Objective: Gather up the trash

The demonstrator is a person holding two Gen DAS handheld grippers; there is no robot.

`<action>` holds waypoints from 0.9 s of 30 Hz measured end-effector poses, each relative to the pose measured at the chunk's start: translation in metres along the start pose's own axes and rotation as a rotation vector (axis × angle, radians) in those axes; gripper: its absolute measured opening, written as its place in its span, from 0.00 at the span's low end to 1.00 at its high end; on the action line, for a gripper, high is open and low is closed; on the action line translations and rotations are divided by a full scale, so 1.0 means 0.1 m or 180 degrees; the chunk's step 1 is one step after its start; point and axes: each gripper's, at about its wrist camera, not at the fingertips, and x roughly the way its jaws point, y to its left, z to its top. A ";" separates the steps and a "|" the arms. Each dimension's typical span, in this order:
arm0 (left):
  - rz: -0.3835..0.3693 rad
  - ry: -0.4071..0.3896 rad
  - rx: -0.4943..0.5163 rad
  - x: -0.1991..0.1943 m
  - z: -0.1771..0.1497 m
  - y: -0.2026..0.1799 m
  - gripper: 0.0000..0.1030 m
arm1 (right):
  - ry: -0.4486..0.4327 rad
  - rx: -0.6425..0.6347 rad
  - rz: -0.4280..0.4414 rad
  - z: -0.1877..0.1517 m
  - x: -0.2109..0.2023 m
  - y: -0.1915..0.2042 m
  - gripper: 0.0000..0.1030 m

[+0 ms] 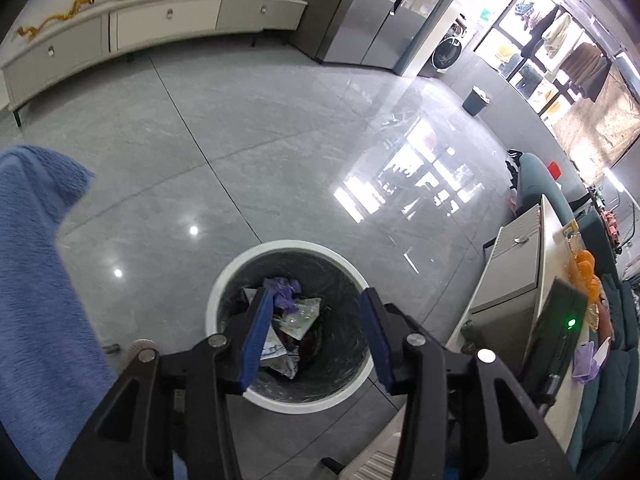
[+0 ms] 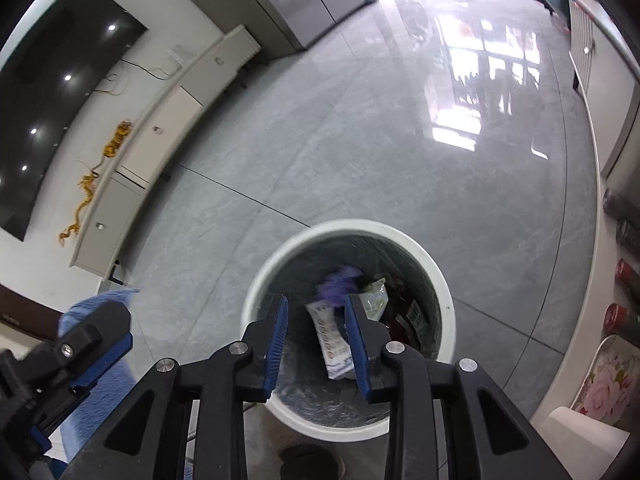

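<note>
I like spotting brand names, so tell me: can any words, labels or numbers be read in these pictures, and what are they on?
None can be read for certain.
White wrapper in the bin: blue print, too blurred to read.
Green and white packet: print too small.
Red packet: label marks unreadable.
Wrappers in the left view: print too small.
Black box on the counter: only a green light, no text.

A home living room: wall television (image 2: pixel 52 92), low media cabinet (image 1: pixel 132 28), teal sofa (image 1: pixel 604 396).
</note>
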 end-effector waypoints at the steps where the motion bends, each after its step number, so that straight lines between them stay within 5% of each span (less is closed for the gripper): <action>1: 0.0052 -0.0040 0.0020 -0.09 -0.01 0.00 0.42 | -0.0039 -0.0032 0.0036 0.00 -0.08 0.04 0.27; 13: 0.0625 -0.0629 -0.0177 -1.63 -0.43 0.55 0.49 | -0.0160 -0.0914 0.0637 -0.43 -0.95 0.98 0.34; 15: 0.0741 -0.0722 -0.0261 -1.92 -0.59 0.70 0.49 | -0.0163 -0.1123 0.0743 -0.59 -1.08 1.15 0.53; 27: 0.1487 -0.1214 -0.0628 -3.13 -1.80 1.36 0.52 | -0.0434 -0.2155 0.1128 -1.63 -1.82 1.80 0.57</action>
